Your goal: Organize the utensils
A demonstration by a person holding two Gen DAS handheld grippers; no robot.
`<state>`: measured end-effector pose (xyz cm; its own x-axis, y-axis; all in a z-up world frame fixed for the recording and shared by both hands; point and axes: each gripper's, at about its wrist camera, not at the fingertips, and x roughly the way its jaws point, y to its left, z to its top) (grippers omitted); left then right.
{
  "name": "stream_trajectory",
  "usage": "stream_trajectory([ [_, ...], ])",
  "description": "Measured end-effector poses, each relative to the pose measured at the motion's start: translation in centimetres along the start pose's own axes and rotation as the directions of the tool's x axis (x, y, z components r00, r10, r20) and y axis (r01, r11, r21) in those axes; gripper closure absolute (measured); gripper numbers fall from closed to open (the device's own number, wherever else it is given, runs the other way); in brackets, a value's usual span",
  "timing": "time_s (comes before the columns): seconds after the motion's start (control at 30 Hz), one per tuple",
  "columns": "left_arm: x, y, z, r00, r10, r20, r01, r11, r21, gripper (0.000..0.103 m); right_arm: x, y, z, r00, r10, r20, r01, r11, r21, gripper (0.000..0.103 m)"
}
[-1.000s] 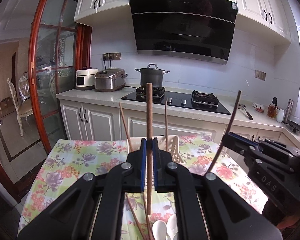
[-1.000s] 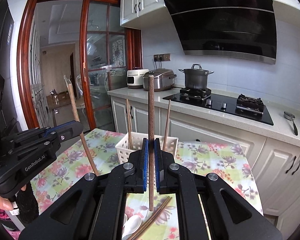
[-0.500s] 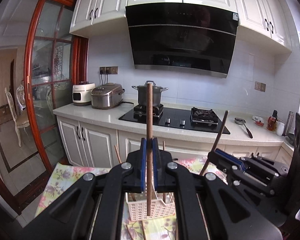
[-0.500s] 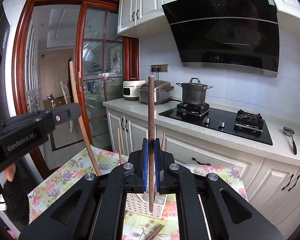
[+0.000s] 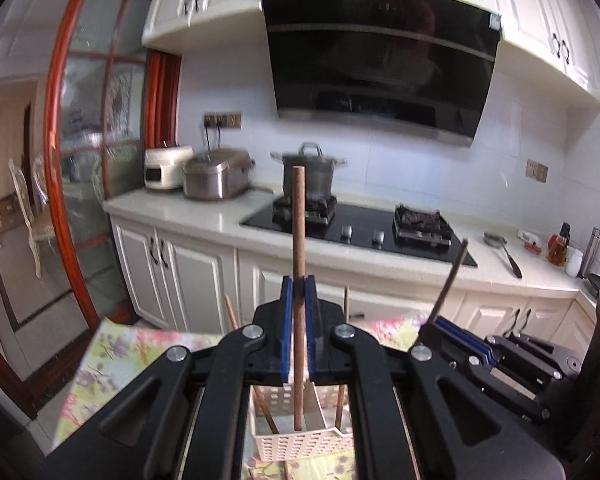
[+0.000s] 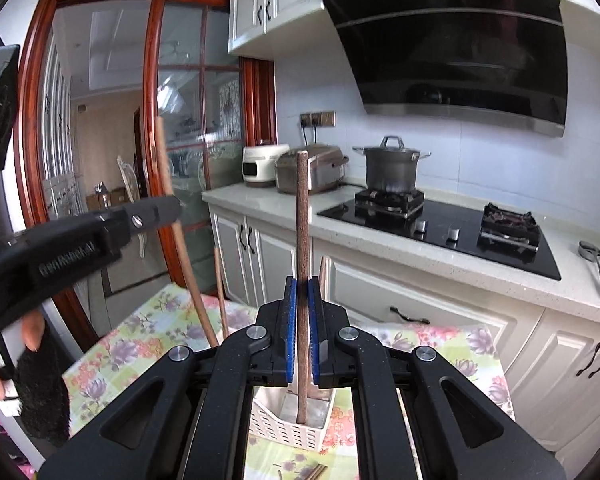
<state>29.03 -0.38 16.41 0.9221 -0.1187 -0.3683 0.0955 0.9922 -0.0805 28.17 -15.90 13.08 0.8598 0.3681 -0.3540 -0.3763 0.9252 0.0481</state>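
A table (image 6: 148,340) under a floral cloth bears a white slatted basket (image 6: 288,428) and loose chopsticks (image 6: 314,471).

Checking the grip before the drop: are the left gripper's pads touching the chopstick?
Touching. The left wrist view shows the left gripper with both blue pads pressed against the upright chopstick, no gap.

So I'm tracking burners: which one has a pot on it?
The left burner, nearest the rice cookers, carries the steel pot; the right burner is bare.
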Motion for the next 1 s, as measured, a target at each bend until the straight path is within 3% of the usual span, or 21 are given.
stream_trajectory([
  [0.23, 5.4, 1.2, -2.7, 0.989, -0.013, -0.149, 0.011, 1.0, -0.009, 0.097, 4.1, -0.6, -1.6, 0.991, -0.012, -0.135, 0.013, 1.0, 0.006, 0.097],
  [0.37, 7.1, 2.2, -4.4, 0.98, 0.005, -0.197, -0.008, 1.0, -0.016, 0.097, 6.1, -1.3, -2.9, 0.985, 0.0, -0.173, 0.007, 0.999, 0.041, 0.096],
  [0.47, 7.6, 3.0, -5.3, 0.978, 0.011, -0.207, -0.019, 0.999, -0.037, 0.079, 7.1, -2.1, -3.5, 0.981, 0.004, -0.195, 0.011, 0.997, 0.079, 0.086],
  [0.5, 7.6, 3.3, -5.5, 0.98, 0.019, -0.2, -0.028, 0.999, -0.045, 0.069, 7.2, -2.4, -3.8, 0.981, 0.006, -0.195, 0.012, 0.996, 0.087, 0.077],
  [0.57, 7.2, 3.9, -5.8, 0.983, 0.037, -0.182, -0.047, 0.998, -0.049, 0.064, 7.0, -2.7, -4.1, 0.982, 0.013, -0.186, 0.007, 0.994, 0.105, 0.06],
  [0.77, 5.2, 5.0, -7.1, 0.986, 0.083, -0.144, -0.092, 0.994, -0.057, 0.044, 5.5, -3.3, -5.4, 0.986, 0.003, -0.166, 0.017, 0.993, 0.12, 0.059],
  [0.83, 4.2, 4.9, -7.6, 0.987, 0.107, -0.122, -0.114, 0.992, -0.053, 0.029, 5.0, -3.4, -6.0, 0.986, -0.001, -0.167, 0.022, 0.992, 0.124, 0.059],
  [1.0, 1.8, 4.4, -9.7, 0.986, 0.143, -0.081, -0.146, 0.989, -0.032, 0.015, 3.7, -2.9, -8.5, 0.983, -0.018, -0.185, 0.042, 0.991, 0.126, 0.059],
])
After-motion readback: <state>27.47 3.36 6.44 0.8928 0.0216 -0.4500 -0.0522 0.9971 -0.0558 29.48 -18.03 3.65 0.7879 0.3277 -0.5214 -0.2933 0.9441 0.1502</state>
